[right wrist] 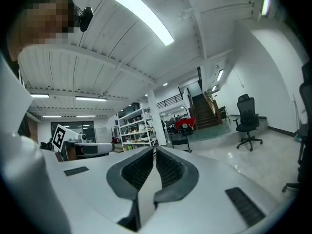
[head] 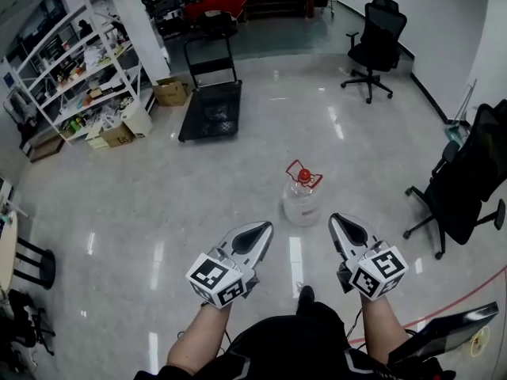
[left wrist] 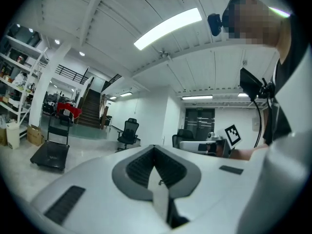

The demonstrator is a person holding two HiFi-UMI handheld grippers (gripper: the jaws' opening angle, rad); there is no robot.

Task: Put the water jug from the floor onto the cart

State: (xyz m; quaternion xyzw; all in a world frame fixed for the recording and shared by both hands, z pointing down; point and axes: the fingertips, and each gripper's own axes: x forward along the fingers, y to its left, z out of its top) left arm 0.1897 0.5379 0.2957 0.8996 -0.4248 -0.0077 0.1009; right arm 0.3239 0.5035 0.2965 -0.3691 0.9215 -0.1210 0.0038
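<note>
A clear water jug [head: 302, 199] with a red cap and red handle stands upright on the glossy floor, just ahead of me. A flat black cart [head: 211, 109] with an upright push handle waits farther off, to the upper left, and shows small in the left gripper view as the cart [left wrist: 49, 154]. My left gripper [head: 264, 229] is shut and empty, short of the jug on its left. My right gripper [head: 336, 222] is shut and empty, short of the jug on its right. The jug is hidden in both gripper views, where the left gripper [left wrist: 155, 148] and right gripper [right wrist: 155, 151] point level.
A black office chair [head: 375, 44] stands far right, another chair [head: 467, 180] close on my right. Metal shelving [head: 75, 74] with cardboard boxes [head: 171, 91] lines the left. A dark stool [head: 36, 264] sits at lower left. A red cable [head: 467, 295] crosses the floor at lower right.
</note>
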